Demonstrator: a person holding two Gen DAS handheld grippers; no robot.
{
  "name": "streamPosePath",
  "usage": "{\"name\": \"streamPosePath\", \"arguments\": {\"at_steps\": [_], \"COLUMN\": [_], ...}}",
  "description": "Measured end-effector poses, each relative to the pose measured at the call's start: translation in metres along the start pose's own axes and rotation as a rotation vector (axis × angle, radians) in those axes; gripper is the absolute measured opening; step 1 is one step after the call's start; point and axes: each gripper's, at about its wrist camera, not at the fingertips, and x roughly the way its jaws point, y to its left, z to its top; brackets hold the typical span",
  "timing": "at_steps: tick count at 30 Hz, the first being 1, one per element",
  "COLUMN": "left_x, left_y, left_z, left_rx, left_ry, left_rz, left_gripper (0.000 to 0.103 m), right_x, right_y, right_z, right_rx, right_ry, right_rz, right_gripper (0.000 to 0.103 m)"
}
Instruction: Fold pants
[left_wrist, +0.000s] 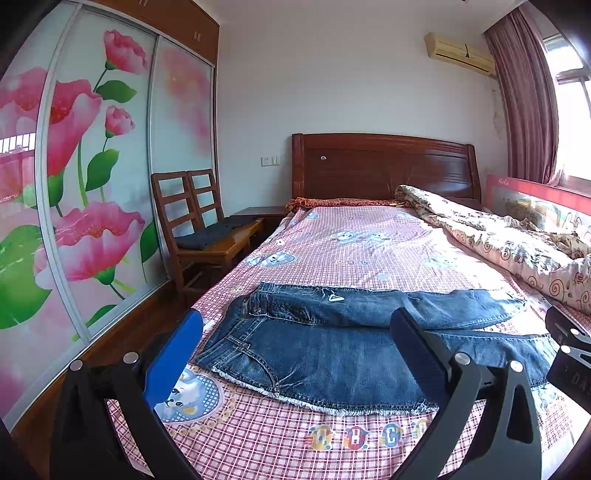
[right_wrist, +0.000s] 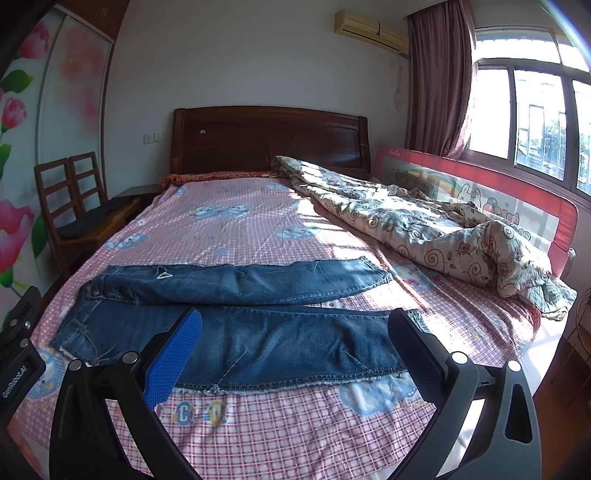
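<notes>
Dark blue jeans (left_wrist: 332, 354) lie flat across the bed, waist to the left and both legs stretched to the right, the far leg angled away from the near one. In the right wrist view the same jeans (right_wrist: 258, 332) span the bed's near part. My left gripper (left_wrist: 295, 350) hovers open above the waist and thigh area, holding nothing. My right gripper (right_wrist: 295, 350) stands open over the near leg, also with nothing between its fingers. Part of the right gripper's body shows at the right edge of the left wrist view, and the left gripper's body at the left edge of the right wrist view.
The bed (left_wrist: 332, 443) has a pink checked sheet. A crumpled floral quilt (right_wrist: 424, 229) lies along its right side by a red guard rail (right_wrist: 517, 192). Wooden chairs (left_wrist: 199, 229) and a flowered wardrobe (left_wrist: 74, 184) stand left. A headboard (right_wrist: 269, 140) is at the back.
</notes>
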Motion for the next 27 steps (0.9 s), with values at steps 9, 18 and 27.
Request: {"name": "streamPosePath", "arguments": {"at_steps": [9,18,27], "left_x": [0.0,0.002,0.043], "left_y": [-0.001,-0.002,0.003], "left_z": [0.0,-0.001,0.006], "left_rx": [0.002,0.002,0.057], "left_ry": [0.001,0.006,0.098], "left_rz": [-0.004,-0.004,-0.117], "left_gripper": [0.101,0.101,0.101], "right_x": [0.0,0.002,0.037], "right_y": [0.0,-0.002,-0.005], "right_z": [0.0,-0.003,-0.004], "right_rx": [0.001,0.002,-0.063], "right_ry": [0.001,0.007,0.093], "right_rz": [0.0,-0.001,0.005], "right_gripper": [0.1,0.1,0.1]}}
